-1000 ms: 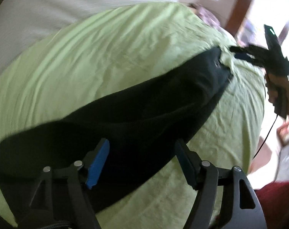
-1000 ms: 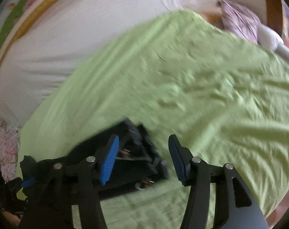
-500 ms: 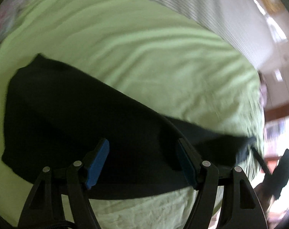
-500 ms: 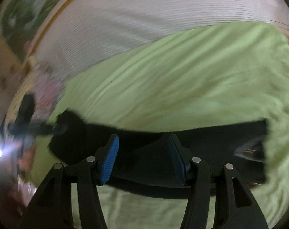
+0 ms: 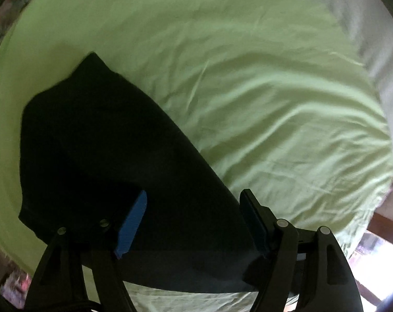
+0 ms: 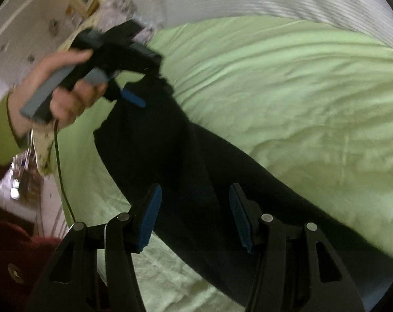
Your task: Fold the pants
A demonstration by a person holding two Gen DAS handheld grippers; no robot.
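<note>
- The left tongs (image 5: 193, 221) hang wide over the black pants (image 5: 113, 156), blue pads clear of the cloth and nothing pinched; their jaws have just been opening further, with the dark fabric showing between them but ungripped.
- The right tongs (image 6: 193, 215) stand partly spread above a long stretch of the pants (image 6: 196, 182), also holding nothing.
- The pants lie across the green bedsheet (image 5: 248, 78), one end toward the person's left hand (image 6: 64, 96) and the rest trailing off past the lower right edge of the right wrist view.
- Risk: a pinch from either tongs may catch only the top layer of the pants, or take some sheet with it, so the fold drags the bedding or comes apart.
- Risk: with the two tongs set unevenly along the pants, a lift could twist the leg instead of doubling it flat.
- Hard to read: the pants are near-uniform black, so seams, waistband and layer edges do not show; which end is waist and which is hem cannot be told.
- The far end of the pants is cut off, and motion blur softens the left tongs (image 6: 132, 97) in the right wrist view.
</note>
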